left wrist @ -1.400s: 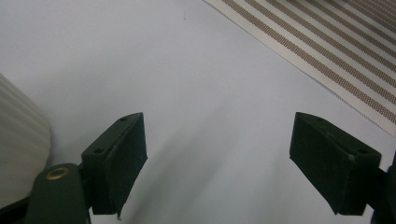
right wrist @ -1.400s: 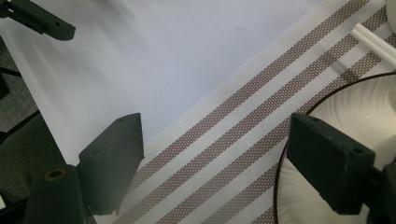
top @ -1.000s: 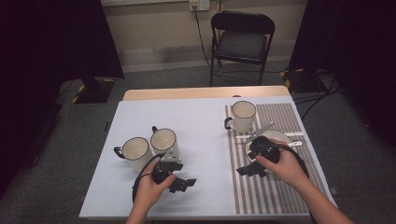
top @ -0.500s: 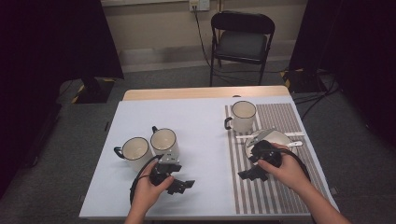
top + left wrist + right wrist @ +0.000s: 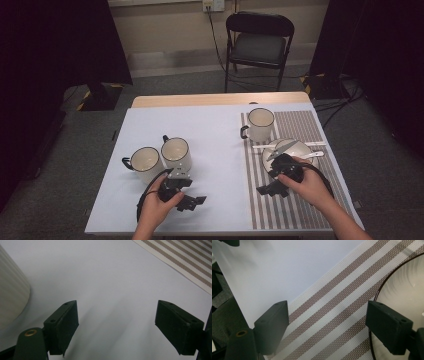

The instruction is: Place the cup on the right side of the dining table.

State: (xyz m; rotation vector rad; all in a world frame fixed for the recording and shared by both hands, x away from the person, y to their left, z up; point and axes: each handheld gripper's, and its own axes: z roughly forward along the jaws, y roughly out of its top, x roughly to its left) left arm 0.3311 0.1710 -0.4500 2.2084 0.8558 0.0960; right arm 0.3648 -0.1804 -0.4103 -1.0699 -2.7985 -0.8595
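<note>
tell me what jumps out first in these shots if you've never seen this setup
Three cream mugs stand out: two close together on the white tabletop at the left, and a third at the far end of the striped placemat. Next come the person's hands, each holding black tongs low near the table's front edge: the left tongs over bare white surface, the right tongs over the placemat beside a plate with cutlery, both pairs wide open and empty.

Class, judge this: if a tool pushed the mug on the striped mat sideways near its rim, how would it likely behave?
The mug looks rigid, probably enamel or ceramic, so it wouldn't flex. It stands upright, taller than wide, so a high push may tip it. The woven striped mat probably resists sliding.
</note>
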